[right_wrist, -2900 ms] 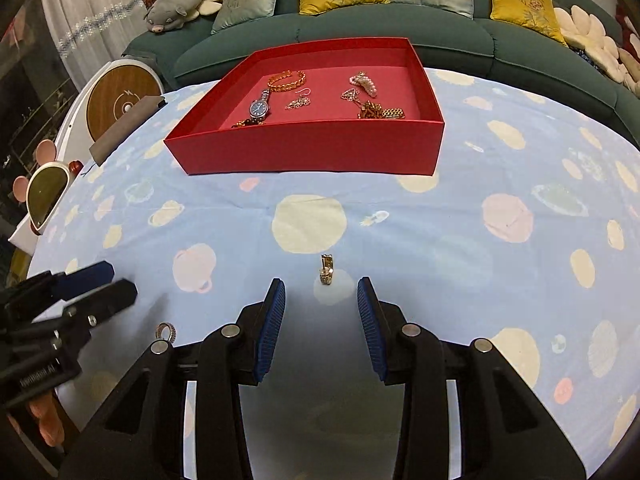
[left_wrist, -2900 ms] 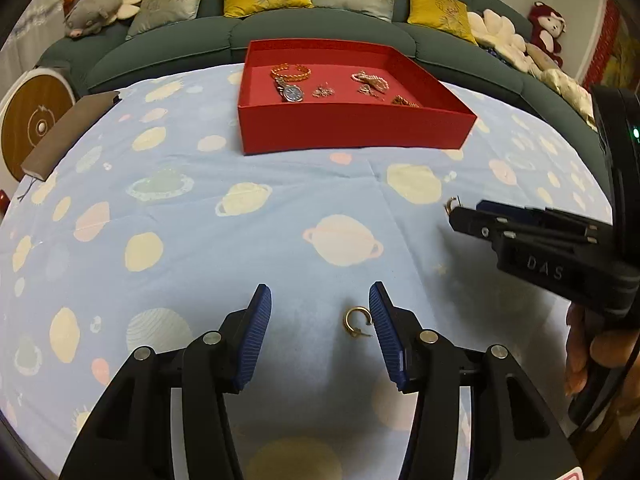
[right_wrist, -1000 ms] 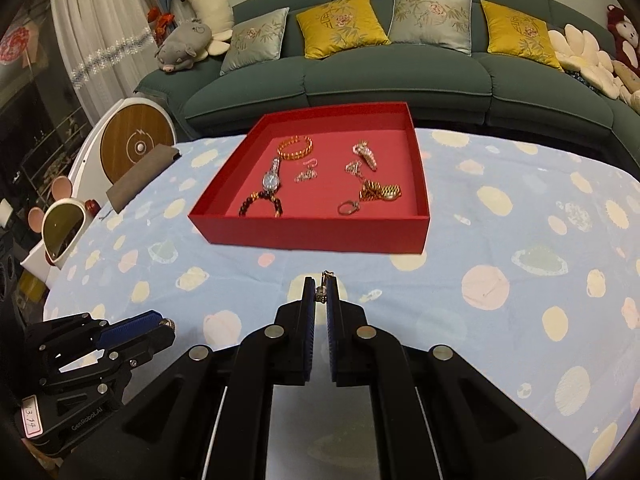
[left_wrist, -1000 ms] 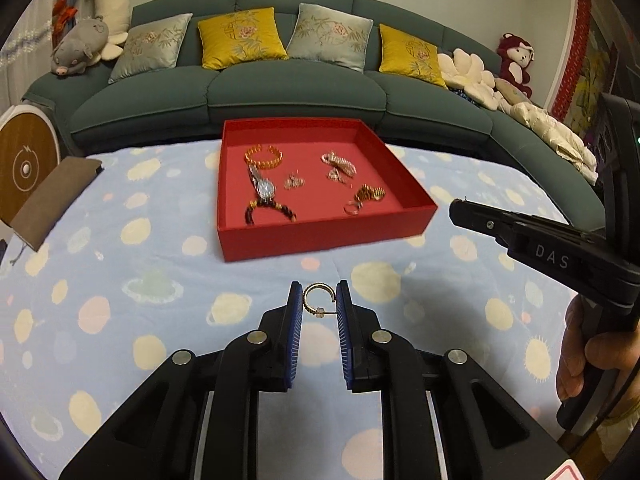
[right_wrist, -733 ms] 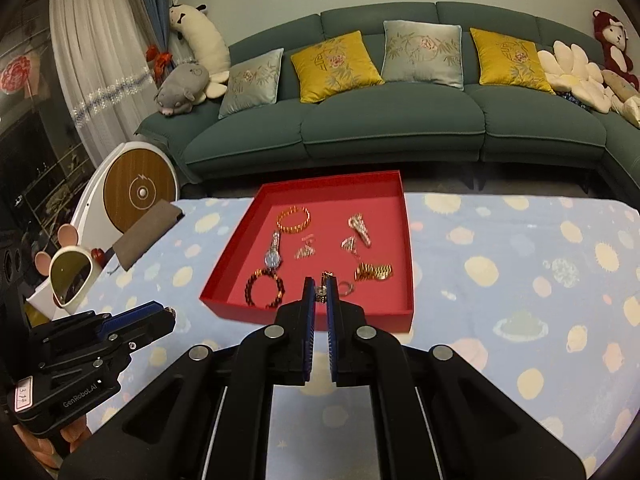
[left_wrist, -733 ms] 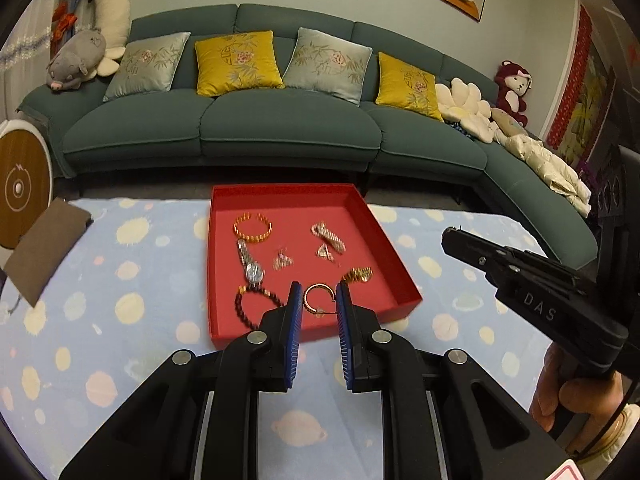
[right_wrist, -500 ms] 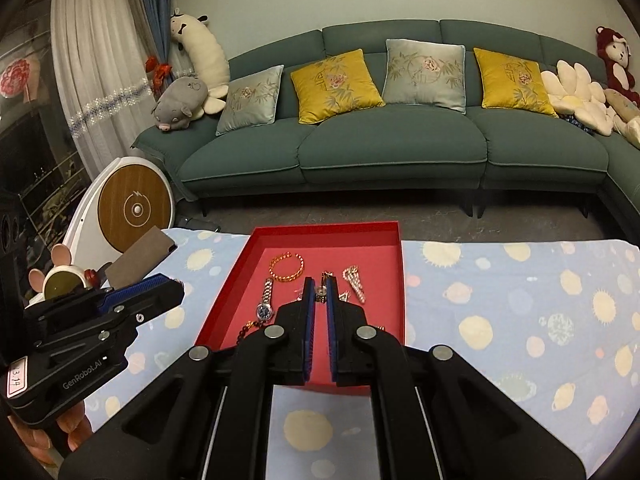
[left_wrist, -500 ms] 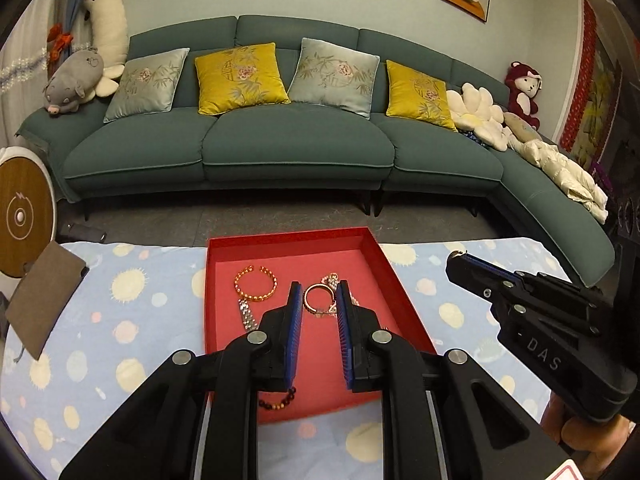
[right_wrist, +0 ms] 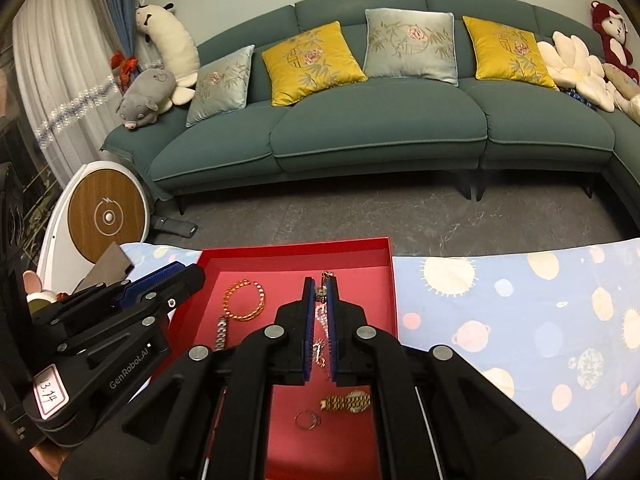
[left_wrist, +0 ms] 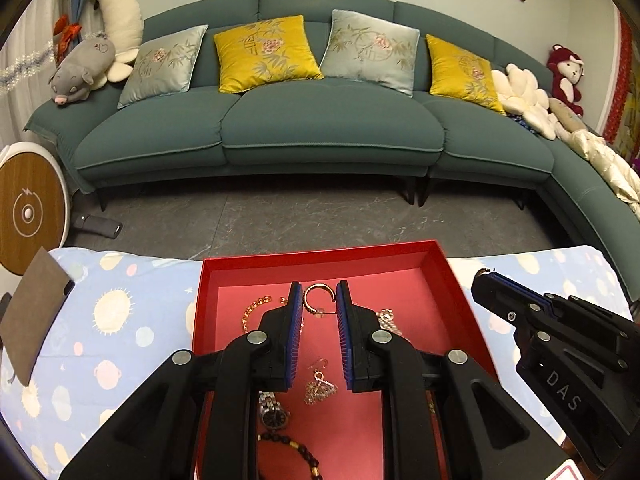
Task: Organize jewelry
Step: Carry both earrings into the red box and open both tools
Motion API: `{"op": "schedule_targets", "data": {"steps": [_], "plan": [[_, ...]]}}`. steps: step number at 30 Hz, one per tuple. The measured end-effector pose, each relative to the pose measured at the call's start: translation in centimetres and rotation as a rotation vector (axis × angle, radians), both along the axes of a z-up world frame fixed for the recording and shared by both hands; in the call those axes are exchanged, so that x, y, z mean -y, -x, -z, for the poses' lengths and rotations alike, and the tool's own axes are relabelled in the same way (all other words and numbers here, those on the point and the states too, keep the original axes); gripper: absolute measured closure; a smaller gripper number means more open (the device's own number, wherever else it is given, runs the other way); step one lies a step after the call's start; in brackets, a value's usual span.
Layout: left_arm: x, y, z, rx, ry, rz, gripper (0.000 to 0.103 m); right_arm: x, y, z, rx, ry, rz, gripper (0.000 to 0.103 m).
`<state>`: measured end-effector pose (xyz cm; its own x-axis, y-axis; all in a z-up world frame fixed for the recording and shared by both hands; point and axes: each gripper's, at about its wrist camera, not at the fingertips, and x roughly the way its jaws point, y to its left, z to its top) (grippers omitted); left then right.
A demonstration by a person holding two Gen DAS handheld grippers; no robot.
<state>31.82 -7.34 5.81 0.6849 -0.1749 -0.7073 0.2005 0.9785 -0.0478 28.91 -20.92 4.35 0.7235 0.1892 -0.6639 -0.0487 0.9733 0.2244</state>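
My left gripper (left_wrist: 319, 300) is shut on a gold hoop earring (left_wrist: 318, 299) and hangs over the far half of the red tray (left_wrist: 320, 257). Above the same tray, my right gripper (right_wrist: 321, 285) is shut on a small gold earring (right_wrist: 325, 280) that sticks out at its tips. Inside the tray lie a gold chain bracelet (right_wrist: 245, 299), a silver watch (left_wrist: 273, 413), a dark bead bracelet (left_wrist: 298, 450), a drop earring (left_wrist: 319, 384), a gold watch (right_wrist: 346, 402) and a thin ring (right_wrist: 307, 419). Each gripper shows at the edge of the other's view.
The tray (right_wrist: 296, 251) sits on a light blue cloth with planet prints (right_wrist: 520, 312), near the table's far edge. Beyond is grey floor and a green sofa (left_wrist: 320, 120) with cushions. A brown pouch (left_wrist: 32, 320) lies at the left; a round wooden-faced device (right_wrist: 106, 216) stands beside it.
Both grippers have travelled forward from over the cloth to above the tray, each still holding its earring. The tray now lies under the fingers.
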Motion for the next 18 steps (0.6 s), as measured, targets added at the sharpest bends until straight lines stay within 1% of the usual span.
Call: {"op": "schedule_targets", "data": {"steps": [5, 8, 18], "plan": [[0.2, -1.4, 1.5, -0.005, -0.044, -0.010, 0.089, 0.0, -2.0, 1.9, -0.031, 0.006, 0.010, 0.098], [0.3, -2.1, 2.0, -0.010, -0.051, -0.012, 0.089, -0.3, -2.9, 2.7, -0.043, 0.015, 0.009, 0.098], [1.0, -3.0, 3.6, -0.017, -0.086, -0.019, 0.088, 0.0, -4.4, 4.2, -0.062, 0.013, 0.015, 0.098]]}}
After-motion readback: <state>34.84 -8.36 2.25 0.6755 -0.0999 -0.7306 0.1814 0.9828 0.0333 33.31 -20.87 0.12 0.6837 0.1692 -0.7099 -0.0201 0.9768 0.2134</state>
